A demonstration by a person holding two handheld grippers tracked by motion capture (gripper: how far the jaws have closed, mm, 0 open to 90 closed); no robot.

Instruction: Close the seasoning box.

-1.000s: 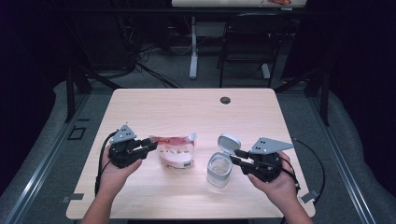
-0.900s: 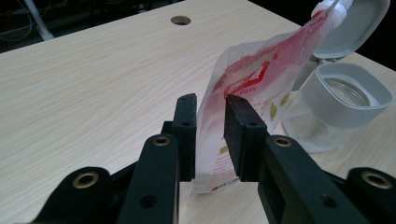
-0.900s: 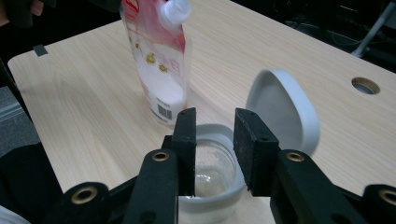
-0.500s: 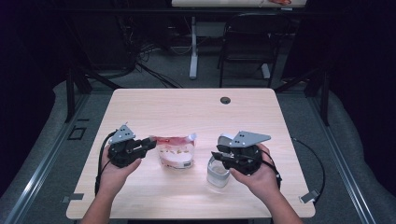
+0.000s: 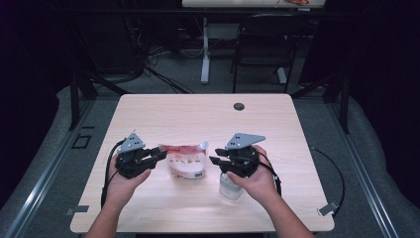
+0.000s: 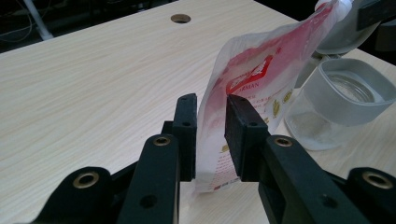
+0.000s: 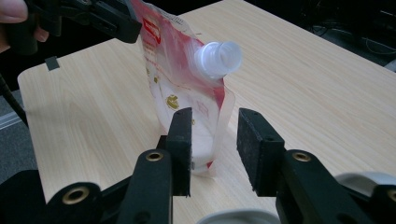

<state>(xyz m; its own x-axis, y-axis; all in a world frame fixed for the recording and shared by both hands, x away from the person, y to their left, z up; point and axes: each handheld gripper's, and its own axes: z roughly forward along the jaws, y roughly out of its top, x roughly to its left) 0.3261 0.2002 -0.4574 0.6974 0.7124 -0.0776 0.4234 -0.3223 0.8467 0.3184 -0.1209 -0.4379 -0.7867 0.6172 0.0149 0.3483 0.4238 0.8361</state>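
Your left gripper (image 5: 159, 154) held the left edge of the red-and-white spouted pouch (image 5: 185, 159), which stood upright near the middle of the table (image 5: 198, 111), toward your side. In the left gripper view the two black pads pressed on the pouch's (image 6: 252, 79) side seam, one pad on each face, so those jaws were closed on the pouch. The film bulged above the pads, and the printed red panel faced the camera.

Your right gripper (image 5: 215, 160) pointed left at the opposite edge of the pouch, just above the clear jar (image 5: 231, 186). In the right gripper view its jaws stood apart, having just been opening; the lower right edge of the pouch (image 7: 180, 88) lay between them, close beside the left pad (image 7: 181, 140) and clear of the right pad, so nothing was gripped there. The white screw spout (image 7: 218, 59) projected from the pouch's upper corner, tilted toward that camera.

The jar stood on the table just right of the pouch, partly beneath your right hand (image 5: 255, 181). In the left gripper view the jar (image 6: 343, 100) appeared behind the pouch, lidless, with a thick translucent rim.

A dark grommet hole (image 5: 239, 106) lay in the table's far edge, well apart from both grippers.
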